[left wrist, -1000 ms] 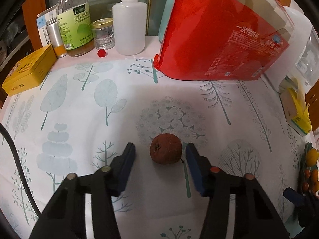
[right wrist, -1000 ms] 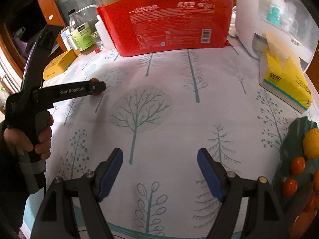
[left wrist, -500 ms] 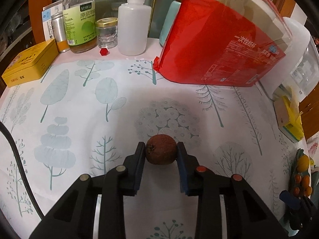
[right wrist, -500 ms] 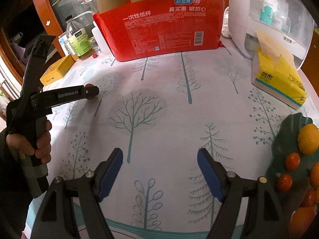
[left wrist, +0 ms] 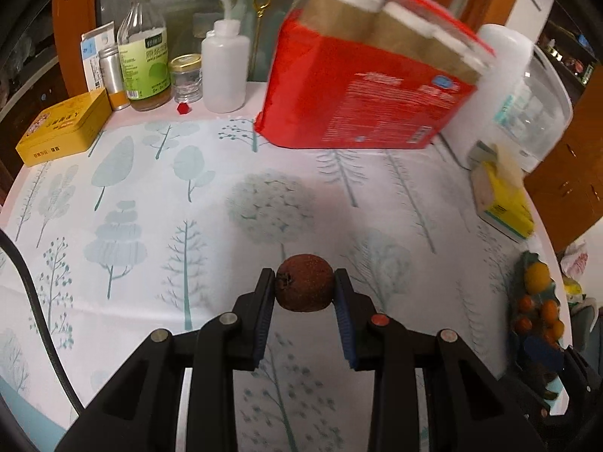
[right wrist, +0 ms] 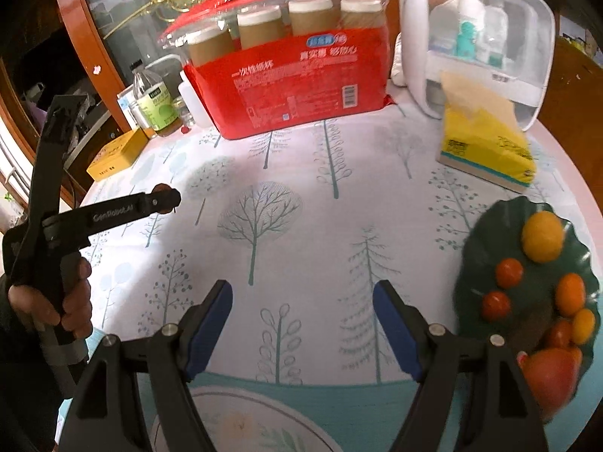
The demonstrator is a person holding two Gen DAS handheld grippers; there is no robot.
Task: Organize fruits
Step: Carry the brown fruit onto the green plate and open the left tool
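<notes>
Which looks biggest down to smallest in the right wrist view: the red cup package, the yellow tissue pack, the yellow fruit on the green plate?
1. red cup package
2. yellow tissue pack
3. yellow fruit, nearer the camera yet smallest.

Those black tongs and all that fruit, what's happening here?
A person holding tongs in each hand is sorting fruit on a tree-print tablecloth. The left tongs are clamped on a brown fruit, which looks lifted off the cloth. The right tongs hang open and empty above the table. A green plate at the right edge already holds a yellow fruit and several small red and orange ones.
</notes>
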